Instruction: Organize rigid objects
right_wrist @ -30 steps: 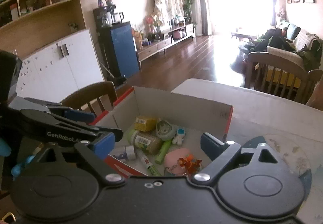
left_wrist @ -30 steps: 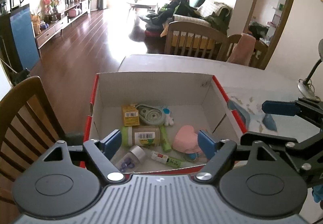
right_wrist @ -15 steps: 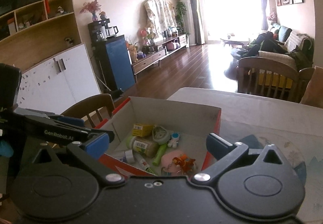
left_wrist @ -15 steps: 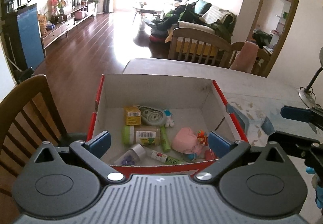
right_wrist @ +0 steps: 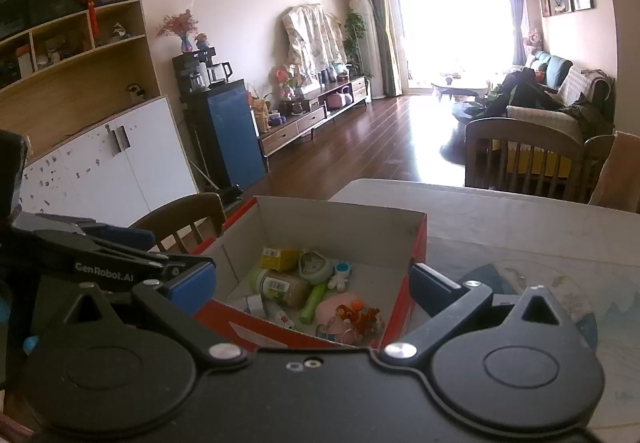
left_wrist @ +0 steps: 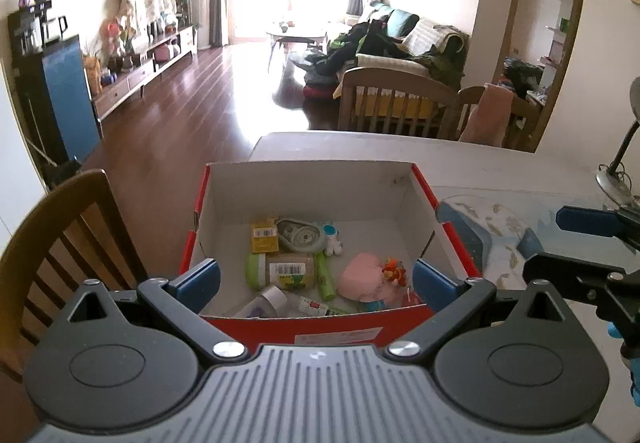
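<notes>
**A:** What is inside the cardboard box (left_wrist: 308, 183)?

**B:** One of each: a yellow carton (left_wrist: 264, 237), a tape dispenser (left_wrist: 301, 238), a jar (left_wrist: 282, 270), a green tube (left_wrist: 325, 278), a pink pouch (left_wrist: 360, 278) and an orange figurine (left_wrist: 394, 270). The box stands on the table (left_wrist: 500, 167).

**A:** And the grippers?

**B:** The left gripper (left_wrist: 316, 277) and right gripper (right_wrist: 312, 281) have just spread their jaws fully, holding nothing. Only the right view shows a white cupboard (right_wrist: 112, 167); only the left shows a lamp (left_wrist: 618, 159).
</notes>
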A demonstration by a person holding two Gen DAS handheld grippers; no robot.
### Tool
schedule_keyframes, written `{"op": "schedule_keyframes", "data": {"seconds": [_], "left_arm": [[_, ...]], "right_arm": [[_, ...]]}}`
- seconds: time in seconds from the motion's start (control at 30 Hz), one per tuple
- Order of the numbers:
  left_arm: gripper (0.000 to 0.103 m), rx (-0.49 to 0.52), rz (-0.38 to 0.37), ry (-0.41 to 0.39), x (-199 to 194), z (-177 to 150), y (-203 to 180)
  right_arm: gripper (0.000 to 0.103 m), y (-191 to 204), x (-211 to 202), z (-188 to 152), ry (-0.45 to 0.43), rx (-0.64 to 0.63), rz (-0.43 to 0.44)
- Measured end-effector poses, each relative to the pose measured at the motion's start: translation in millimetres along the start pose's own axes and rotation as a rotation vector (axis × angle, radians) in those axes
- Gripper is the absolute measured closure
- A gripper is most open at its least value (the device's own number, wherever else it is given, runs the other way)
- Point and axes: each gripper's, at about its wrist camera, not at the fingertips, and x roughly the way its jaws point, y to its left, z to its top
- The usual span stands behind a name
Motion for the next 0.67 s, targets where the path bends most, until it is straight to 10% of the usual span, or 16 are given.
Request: {"op": "schedule_keyframes", "data": {"seconds": [0.67], "left_arm": [[0.000, 0.058, -0.008, -0.028, -7.1, 3.1, -27.9]], "right_arm": [[0.000, -10.3, -16.3, -5.5, -0.007, 0.034, -0.026]]}}
